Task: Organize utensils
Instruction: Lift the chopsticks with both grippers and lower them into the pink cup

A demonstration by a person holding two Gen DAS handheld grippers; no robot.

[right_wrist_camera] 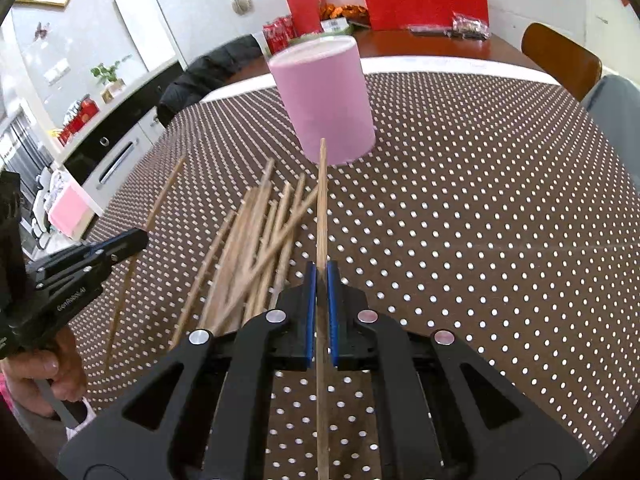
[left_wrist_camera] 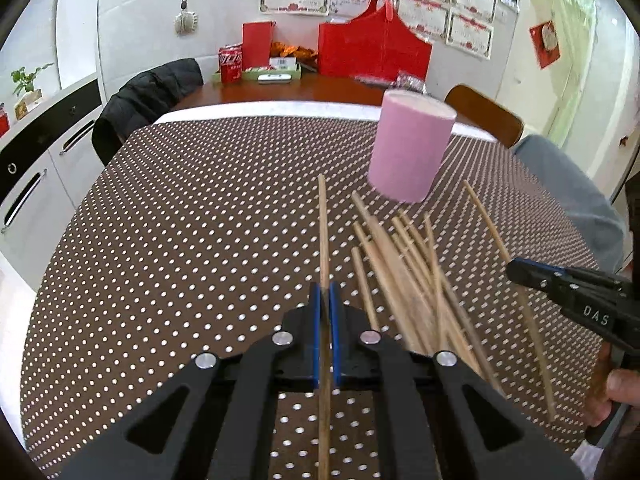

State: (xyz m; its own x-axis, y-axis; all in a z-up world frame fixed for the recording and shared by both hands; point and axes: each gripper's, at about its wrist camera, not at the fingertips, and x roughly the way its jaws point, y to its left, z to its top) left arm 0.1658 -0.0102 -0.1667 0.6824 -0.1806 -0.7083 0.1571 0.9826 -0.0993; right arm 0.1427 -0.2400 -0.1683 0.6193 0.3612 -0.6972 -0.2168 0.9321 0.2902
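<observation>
Left wrist view
Left tongs: we have them pinching one chopstick between the blue pads, clear of the heap so it can go alone.
Its axis: it runs straight along the fingers, far end aimed left of the pink cup.
Heap: loose chopsticks fan on the counter, just right of our tongs.
Right tongs: seen side-on, pinching another stick.

Right wrist view
Right tongs: we pinch a single chopstick; its tip lines up with the cup base, likely for dropping in.
Heap: lying left of us, fanned toward the cup.
Cup: upright, beyond the heap.
</observation>
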